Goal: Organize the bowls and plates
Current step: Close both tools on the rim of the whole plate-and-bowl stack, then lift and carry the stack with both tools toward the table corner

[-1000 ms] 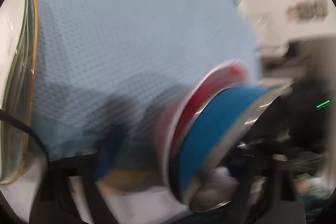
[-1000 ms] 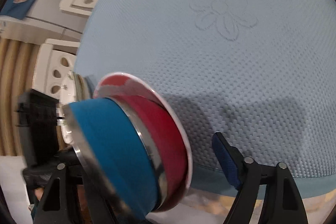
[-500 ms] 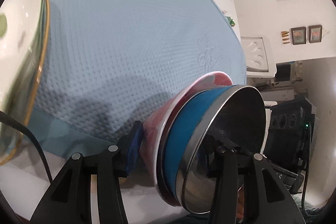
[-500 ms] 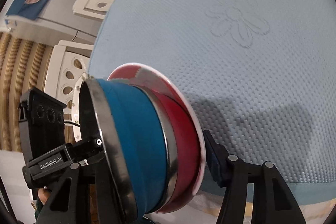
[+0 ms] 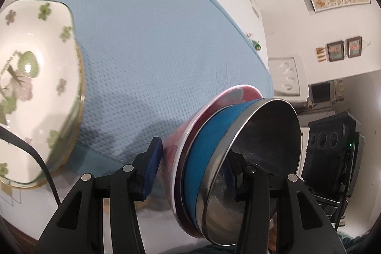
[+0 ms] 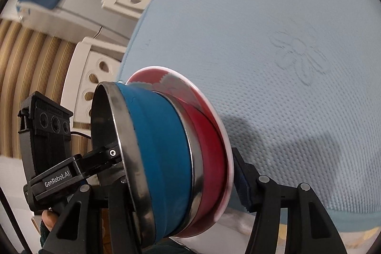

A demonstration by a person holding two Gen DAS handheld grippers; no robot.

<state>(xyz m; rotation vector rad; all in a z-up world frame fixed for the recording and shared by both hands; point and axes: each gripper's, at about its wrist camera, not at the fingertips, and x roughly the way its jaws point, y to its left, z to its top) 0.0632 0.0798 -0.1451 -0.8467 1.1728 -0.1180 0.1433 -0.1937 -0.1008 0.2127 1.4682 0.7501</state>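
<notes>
A steel bowl with a blue outer wall [image 5: 209,146] [image 6: 157,146] sits nested in a red bowl with a white rim [image 5: 238,93] [image 6: 209,146]. The stack hangs tipped on its side above the blue mat [image 5: 142,39] [image 6: 285,63]. My left gripper [image 5: 190,166] is shut on the stack, one blue pad [image 5: 152,168] under the red bowl and the other finger inside the steel bowl. My right gripper [image 6: 181,177] clamps the same stack from the opposite side; its right pad [image 6: 240,180] presses the red bowl's underside and its left finger is hidden behind the steel rim.
A white plate with green flower prints [image 5: 28,87] lies on a gold-rimmed glass plate at the mat's left edge. White chairs [image 6: 95,77] stand beyond the table. A hand [image 6: 48,221] holds the left gripper's body [image 6: 59,173].
Both grippers have risen with the bowl stack and their jaws have narrowed onto it. The floral plate has come further into the left wrist view.
</notes>
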